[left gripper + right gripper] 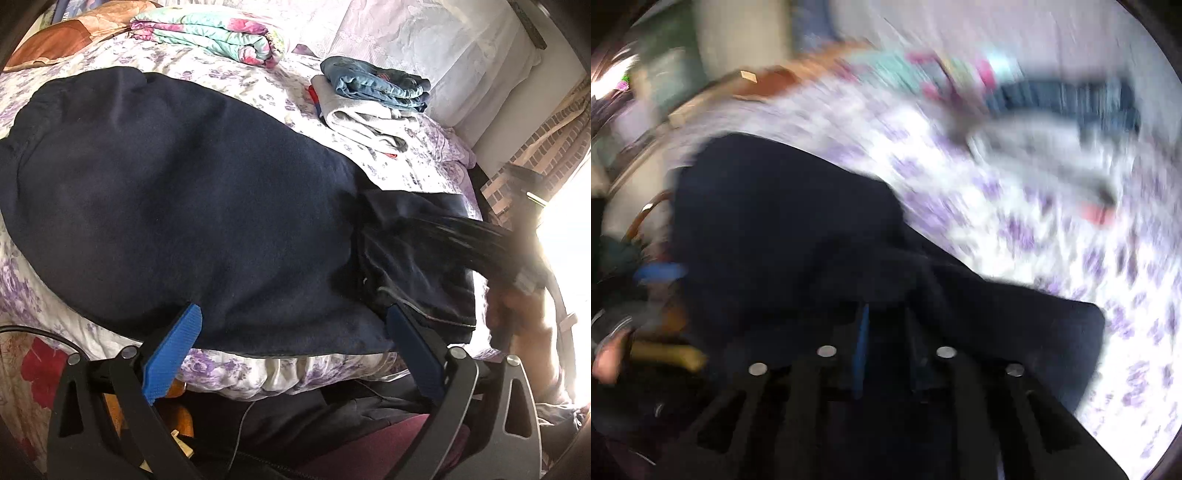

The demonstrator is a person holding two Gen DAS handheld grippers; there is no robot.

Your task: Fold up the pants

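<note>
Left tongs (291, 325) gape wide at the frame's bottom over navy pants (177, 206) on the bed (258, 88); right tongs (886, 325), blurred, pinch the dark cloth.

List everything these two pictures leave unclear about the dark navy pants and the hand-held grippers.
- Right wrist view: motion blur smears the dark navy pants; whether the right hand-held gripper pinches cloth is unreadable, its fingers dark against dark fabric.
- Left wrist view: the right hand-held gripper is a dark streak, washed out by window glare.
- Left wrist view: the left hand-held gripper stands open; the pants' near hem runs behind its blue pads.
</note>
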